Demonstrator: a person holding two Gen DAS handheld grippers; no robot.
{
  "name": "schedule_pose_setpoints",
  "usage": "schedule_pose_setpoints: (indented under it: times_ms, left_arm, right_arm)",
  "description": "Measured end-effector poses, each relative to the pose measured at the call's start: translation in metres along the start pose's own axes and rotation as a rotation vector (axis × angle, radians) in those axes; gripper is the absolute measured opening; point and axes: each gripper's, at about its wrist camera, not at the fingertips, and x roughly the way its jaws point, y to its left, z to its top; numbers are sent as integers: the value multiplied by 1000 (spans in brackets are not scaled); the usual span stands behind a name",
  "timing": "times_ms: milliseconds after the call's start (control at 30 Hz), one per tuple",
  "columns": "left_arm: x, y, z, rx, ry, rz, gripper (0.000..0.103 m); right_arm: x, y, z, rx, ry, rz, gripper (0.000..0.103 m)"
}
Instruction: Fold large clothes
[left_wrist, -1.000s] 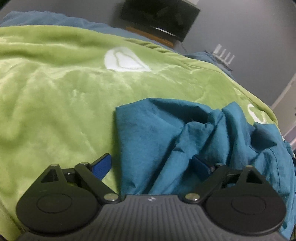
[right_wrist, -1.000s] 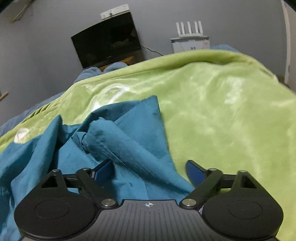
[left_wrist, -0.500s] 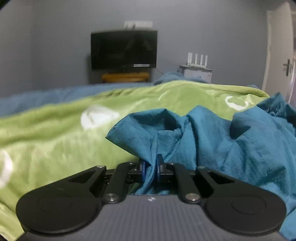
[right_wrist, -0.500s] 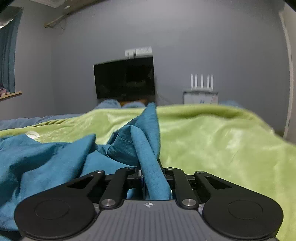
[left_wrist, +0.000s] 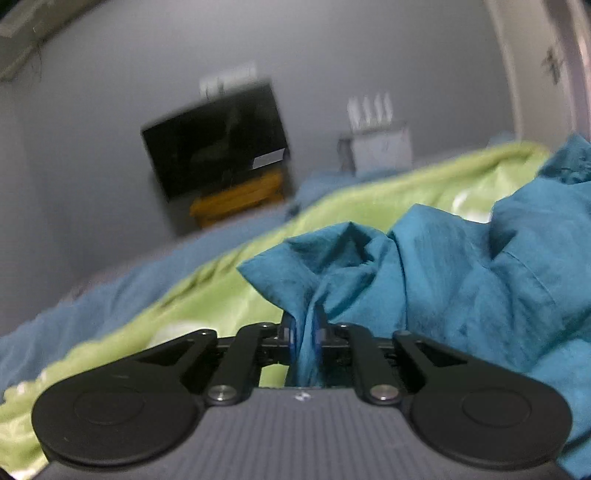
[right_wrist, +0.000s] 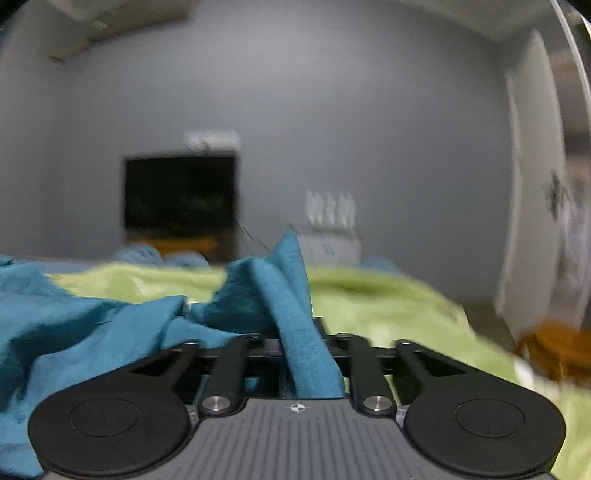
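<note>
A crumpled teal garment (left_wrist: 461, 277) lies on a lime-green fleece blanket (left_wrist: 221, 295) that covers a bed. In the left wrist view my left gripper (left_wrist: 304, 332) has its blue pads pinched on a bunched edge of the garment; its jaws are opening slightly with the cloth still between them. In the right wrist view the garment (right_wrist: 92, 332) spreads to the left over the blanket (right_wrist: 388, 306). My right gripper (right_wrist: 301, 339) grips a thick raised fold. Its jaws are opening with the fold between them, and the cloth hides the pads.
A dark TV (left_wrist: 218, 147) (right_wrist: 179, 195) hangs on the grey wall above a wooden shelf. A white router on a box (left_wrist: 380, 144) (right_wrist: 328, 236) stands beyond the bed. Blue bedding (left_wrist: 110, 295) lies left of the blanket. A white door (right_wrist: 532, 184) is at right.
Both grippers went from wide open over the garment to closed on its folds. Both have risen and tipped up towards the wall, lifting cloth. The left one has rolled and moved farther.
</note>
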Motion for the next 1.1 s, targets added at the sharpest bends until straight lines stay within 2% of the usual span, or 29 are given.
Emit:
schedule_pose_setpoints:
  times_ms: [33, 100, 133, 167, 300, 400, 467, 533, 567, 633, 667, 733, 833, 933, 967, 1033, 1100]
  left_arm:
    - [3, -1, -1, -25, 29, 30, 14]
    - [-4, 2, -6, -105, 13, 44, 31]
    - [-13, 3, -9, -144, -11, 43, 47]
    - [-23, 3, -12, -178, -34, 46, 53]
    - [-63, -20, -22, -192, -99, -85, 54]
    - [-79, -66, -28, -154, -99, -189, 54]
    - [-84, -103, -33, -119, -80, -247, 54]
    - [-85, -139, -39, -48, -63, -284, 54]
    - [-82, -157, -44, -5, -35, -300, 54]
    - [-72, -179, -52, 49, 31, -293, 54]
    - [-66, -188, -57, 67, 70, -282, 54]
    - [-64, -189, -60, 35, 80, -279, 54]
    - [-84, -173, -60, -103, 47, -300, 55]
    - [-106, -166, -71, -181, 24, -377, 58]
    - [-108, -171, -76, -168, 42, -389, 58]
    - [-108, -188, -89, -80, 87, -366, 58]
    - [-101, -198, -97, -28, 110, -351, 58]
  right_arm:
    - [1, -3, -3, 21, 26, -18, 42]
    - [-8, -5, -6, 38, 8, -44, 46]
    - [-18, -3, -7, 25, -8, -27, 50]
    - [-25, -1, -7, 12, -20, -8, 51]
    - [-62, 27, -12, -44, -33, 200, 53]
    - [-75, 69, -20, -90, 7, 336, 52]
    - [-78, 100, -27, -145, 35, 383, 48]
    - [-78, 123, -38, -209, 78, 383, 48]
    - [-73, 133, -47, -240, 132, 366, 48]
    - [-61, 145, -70, -252, 254, 331, 44]
    - [-58, 146, -79, -243, 266, 319, 44]
    - [-67, 145, -86, -241, 223, 316, 44]
    - [-95, 131, -82, -137, 142, 322, 48]
    - [-121, 122, -84, -97, 125, 312, 47]
    - [-123, 120, -86, -97, 139, 314, 48]
    - [-114, 108, -98, -106, 215, 299, 48]
    - [-112, 106, -109, -126, 255, 289, 48]
